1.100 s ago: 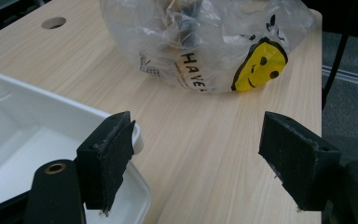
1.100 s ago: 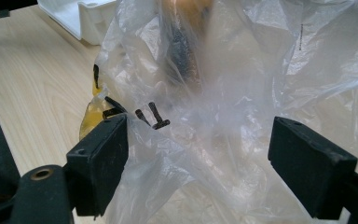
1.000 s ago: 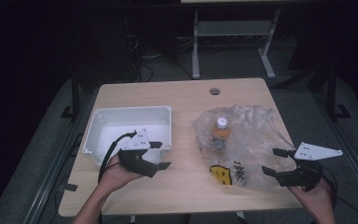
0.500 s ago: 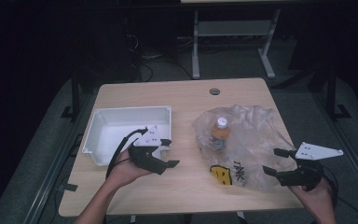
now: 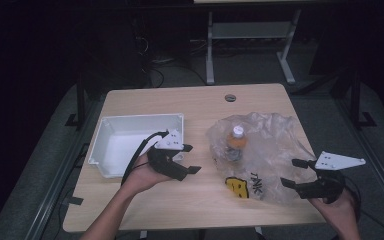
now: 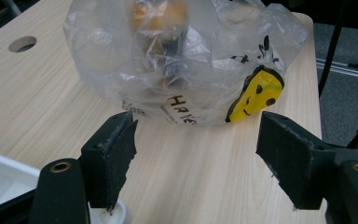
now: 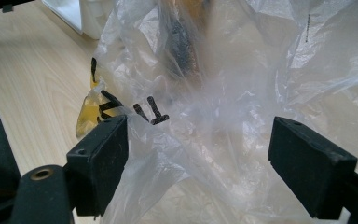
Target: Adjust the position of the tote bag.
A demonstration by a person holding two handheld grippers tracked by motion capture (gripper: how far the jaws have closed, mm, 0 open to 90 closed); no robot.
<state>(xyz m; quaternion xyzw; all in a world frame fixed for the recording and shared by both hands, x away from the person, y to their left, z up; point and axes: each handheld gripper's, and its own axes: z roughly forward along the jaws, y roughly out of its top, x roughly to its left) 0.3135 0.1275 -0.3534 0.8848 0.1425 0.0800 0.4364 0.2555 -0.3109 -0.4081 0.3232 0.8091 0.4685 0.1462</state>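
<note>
1. Right now the wooden tabletop [image 5: 195, 105] carries everything, with a small round hole [image 5: 230, 97] near its far edge.
2. On the person's left side sits a white bin [image 5: 130, 142], open at the top, with nothing visible inside it.
3. On the right side lies a crumpled clear plastic bag [image 5: 265, 150], printed with black lettering and a yellow smiley face [image 5: 236, 187] at its near edge.
4. Inside the bag stands a bottle [image 5: 236, 142] with a white cap and orange contents; it looks upright from above, though the two gripper views blur it.
5. The left gripper [image 5: 189, 159] hovers just beside the near right corner of the bin, pointing toward the bag. Its jaws stand wide apart and hold nothing; in the left gripper view [image 6: 196, 154] the bag sits a little way beyond them, apart from both pads.
6. The right gripper [image 5: 294, 173] is at the bag's near right edge, jaws likewise spread wide. In the right gripper view [image 7: 198, 158] loose plastic lies between the two pads, but they are not closed on it.
</note>
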